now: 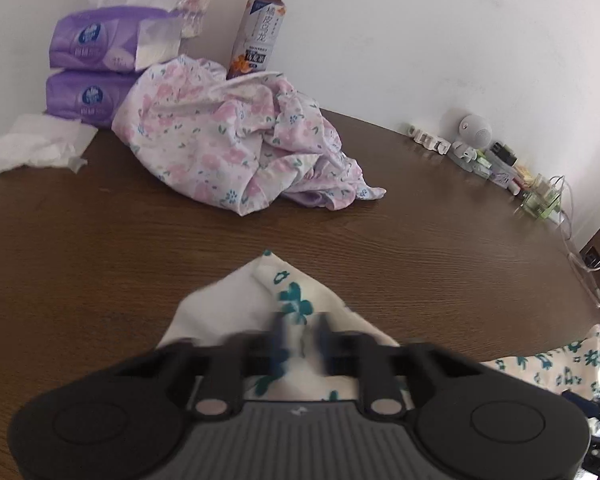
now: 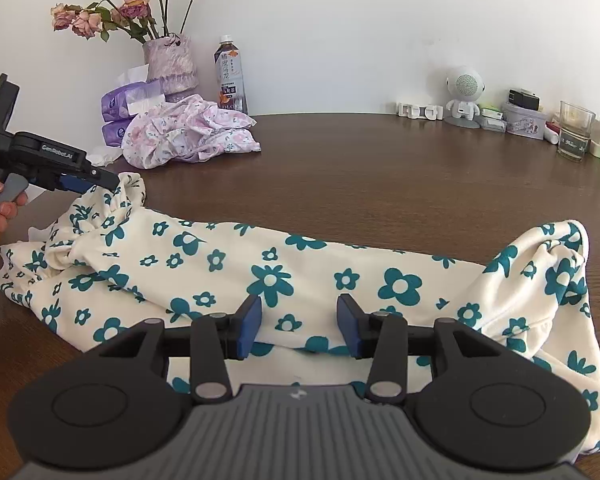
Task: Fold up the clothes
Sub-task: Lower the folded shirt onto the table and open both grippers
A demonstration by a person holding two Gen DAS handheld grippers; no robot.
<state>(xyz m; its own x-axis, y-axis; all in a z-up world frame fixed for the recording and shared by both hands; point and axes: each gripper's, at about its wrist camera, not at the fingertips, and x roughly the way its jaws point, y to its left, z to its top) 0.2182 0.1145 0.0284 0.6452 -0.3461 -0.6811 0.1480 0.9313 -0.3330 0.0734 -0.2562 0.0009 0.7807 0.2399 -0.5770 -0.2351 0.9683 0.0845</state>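
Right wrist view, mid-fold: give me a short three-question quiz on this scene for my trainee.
1. True or false: the left gripper is shut on the teal-flowered garment.
2. Which stands nearest the vase of roses? A) drinking glass B) tea bottle C) robot-shaped speaker
3. Fill in: the pads of the right gripper stand ____, with the garment below them.

Key: 1 true: it pinches a corner at the garment's left end. 2 B. 3 apart (open).
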